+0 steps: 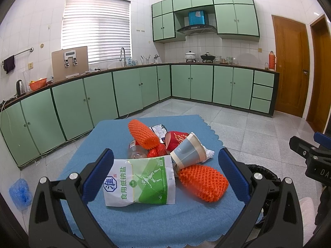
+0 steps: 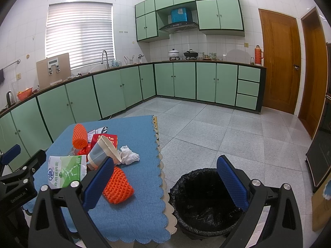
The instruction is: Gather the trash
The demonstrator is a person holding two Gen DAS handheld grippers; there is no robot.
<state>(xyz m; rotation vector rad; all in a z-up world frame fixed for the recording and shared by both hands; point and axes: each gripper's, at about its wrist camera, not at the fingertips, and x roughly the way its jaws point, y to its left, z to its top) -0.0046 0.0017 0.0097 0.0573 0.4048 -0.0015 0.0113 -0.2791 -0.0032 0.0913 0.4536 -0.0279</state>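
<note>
A pile of trash lies on a small table under a blue cloth (image 1: 157, 221). Nearest is a green-and-white salt bag (image 1: 140, 183), with an orange foam net (image 1: 203, 183) to its right. Behind them lie a tipped grey paper cup (image 1: 188, 153), a second orange net (image 1: 142, 134), a red packet (image 1: 175, 139), a clear plastic bottle (image 1: 135, 152) and crumpled white tissue (image 2: 129, 155). My left gripper (image 1: 165, 173) is open, its blue pads either side of the bag and the net. My right gripper (image 2: 165, 181) is open over the table's right edge, beside a black-lined bin (image 2: 203, 202).
Green kitchen cabinets (image 1: 128, 86) run along the left and back walls under a counter with a sink, kettle and pots. Wooden doors (image 2: 281, 62) stand at the right. Grey tiled floor (image 2: 217, 128) spreads beyond the table. A blue plastic bag (image 1: 19, 192) lies on the floor at left.
</note>
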